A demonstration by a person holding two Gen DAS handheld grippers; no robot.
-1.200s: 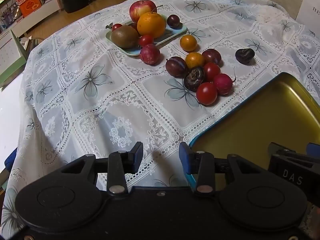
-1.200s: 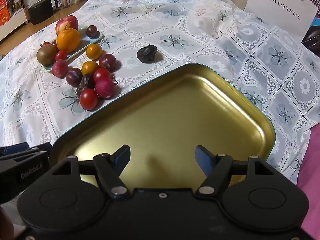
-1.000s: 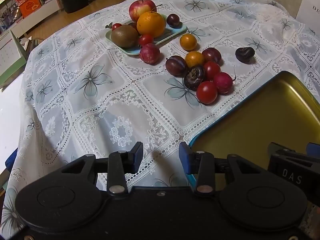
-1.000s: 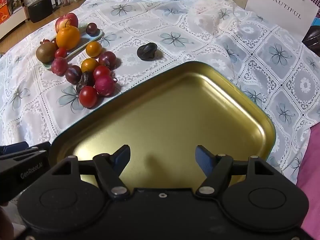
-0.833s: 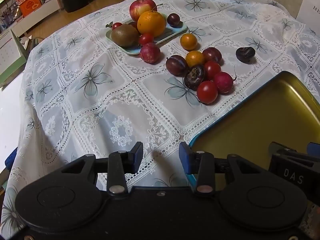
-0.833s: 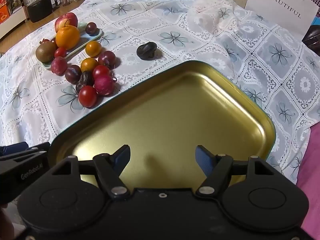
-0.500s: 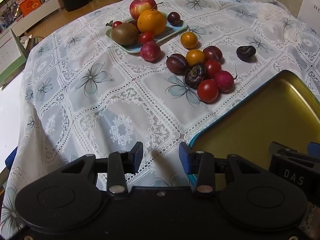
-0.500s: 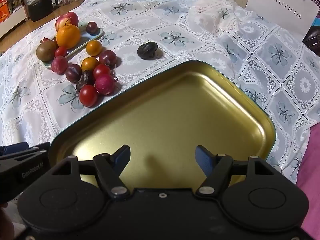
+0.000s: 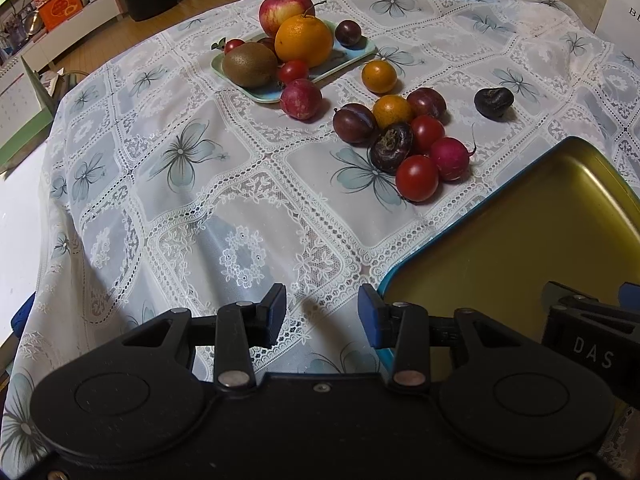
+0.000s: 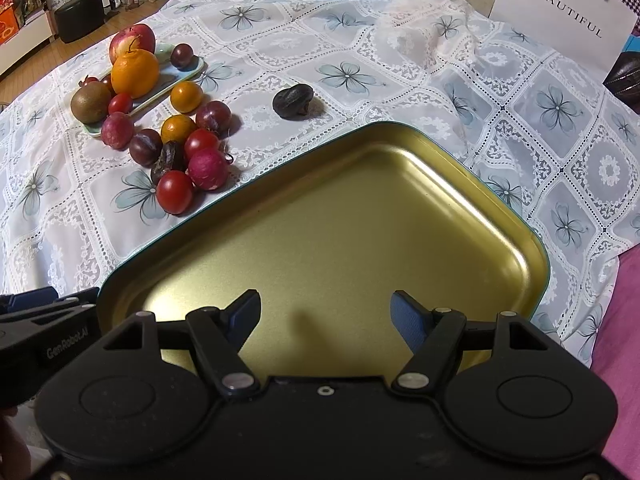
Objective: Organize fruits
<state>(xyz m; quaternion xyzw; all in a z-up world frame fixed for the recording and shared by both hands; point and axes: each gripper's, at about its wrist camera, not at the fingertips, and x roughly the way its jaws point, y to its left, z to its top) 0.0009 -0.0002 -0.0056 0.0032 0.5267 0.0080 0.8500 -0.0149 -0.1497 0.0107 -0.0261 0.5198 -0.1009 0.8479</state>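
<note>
Fruits: a loose cluster (image 9: 404, 136) lies on the lace tablecloth (image 9: 200, 208), just beyond the near-left edge of the gold tray (image 10: 328, 232). More fruit, with an orange (image 9: 303, 40) and a kiwi (image 9: 249, 65), sits on a small green plate (image 9: 352, 51) farther back. One dark fruit (image 10: 293, 101) lies apart. Left gripper (image 9: 322, 312): jaws parted, nothing held, over the cloth. Right gripper (image 10: 325, 316): jaws wide, nothing held, over the tray.

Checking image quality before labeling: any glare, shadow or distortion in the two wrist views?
Left wrist view: strong fisheye bending at the edges; fruit sharp; the left hand-held gripper casts a soft shadow on the tablecloth. Right wrist view: warm sheen along the gold tray wall, faint shadow of the right hand-held gripper on its floor; no blown-out glare or motion blur.
</note>
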